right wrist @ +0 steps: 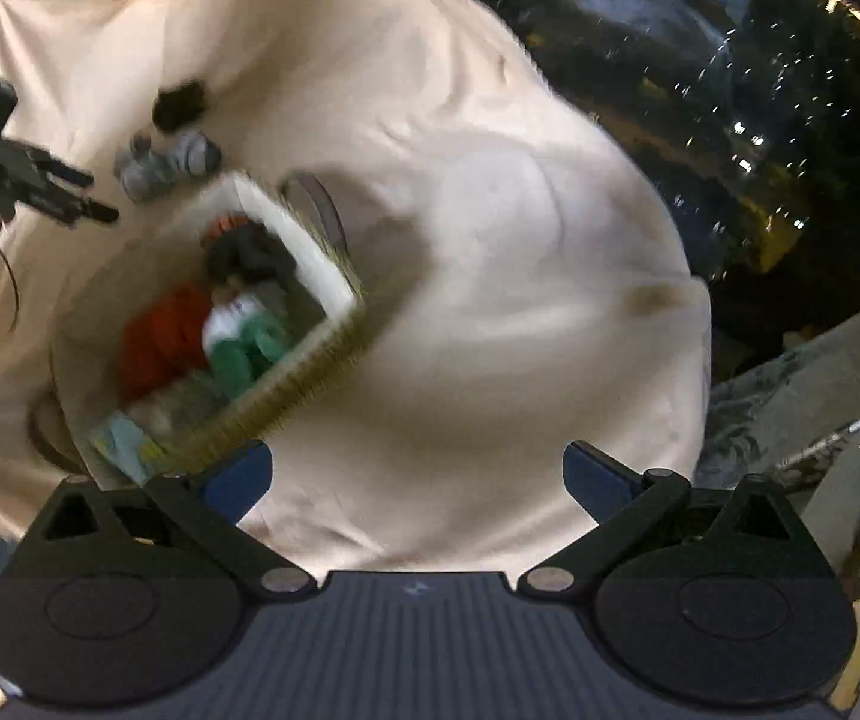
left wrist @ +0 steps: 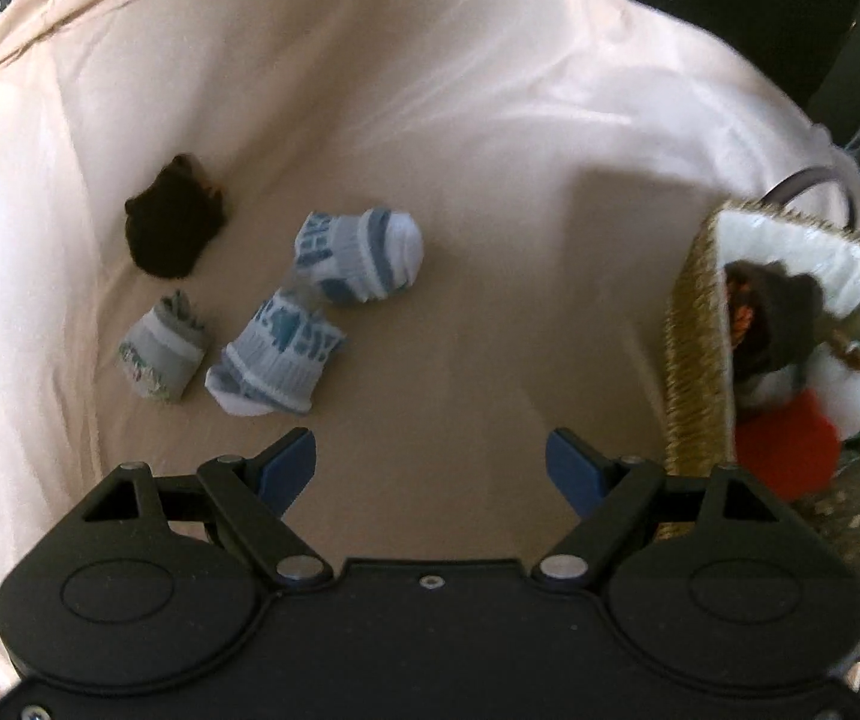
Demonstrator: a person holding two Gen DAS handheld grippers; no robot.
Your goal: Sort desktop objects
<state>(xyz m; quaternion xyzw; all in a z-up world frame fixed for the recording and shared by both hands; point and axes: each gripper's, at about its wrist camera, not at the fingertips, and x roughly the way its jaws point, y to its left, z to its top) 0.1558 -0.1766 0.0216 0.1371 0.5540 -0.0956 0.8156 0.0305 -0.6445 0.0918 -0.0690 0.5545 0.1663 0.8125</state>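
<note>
Rolled sock bundles: four lie on the beige cloth [left wrist: 460, 120] ahead-left of the left gripper [left wrist: 430, 468] — two blue-white [left wrist: 364, 255], one grey [left wrist: 160, 354], one dark brown [left wrist: 172, 228]. Woven straw basket [left wrist: 694, 348], ahead-right, holds more bundles. Both left gripper and right gripper [right wrist: 418, 480] stand wide apart, empty.

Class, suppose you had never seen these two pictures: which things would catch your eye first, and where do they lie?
First, the woven basket at the right of the left wrist view, with bright red, white and green bundles inside. Next, four rolled sock bundles loose on the beige cloth: a dark one farthest left, two blue-and-white ones beside it. The left gripper stands open above the cloth, holding nothing.
</note>
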